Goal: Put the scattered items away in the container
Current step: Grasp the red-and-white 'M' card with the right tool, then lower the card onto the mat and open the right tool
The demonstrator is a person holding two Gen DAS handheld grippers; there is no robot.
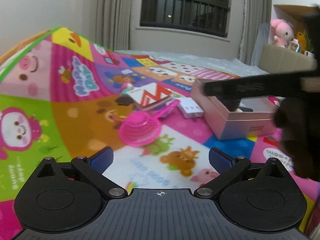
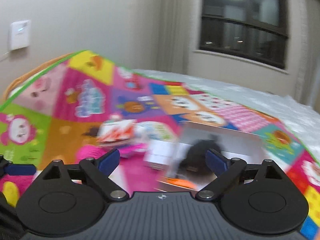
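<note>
An open pink box [image 1: 248, 124] sits on the colourful play mat, with dark items inside. A pink toy strainer [image 1: 140, 129], a white charger block [image 1: 190, 108] and a white-and-red card box [image 1: 152, 96] lie left of it. My left gripper [image 1: 160, 158] is open and empty, held above the mat in front of the strainer. My right gripper [image 2: 163, 161] is open and empty above the box [image 2: 220, 140], where a black item [image 2: 200, 154] lies; this view is blurred. The strainer [image 2: 90, 152] and charger [image 2: 160, 154] show left of it. The right gripper's black body [image 1: 260, 86] crosses over the box in the left wrist view.
The play mat [image 1: 80, 110] covers a bed and rises at the far left. A wall with a barred window [image 1: 184, 10] stands behind. A shelf with plush toys [image 1: 282, 32] is at the far right. A white wall unit [image 2: 20, 35] hangs on the left.
</note>
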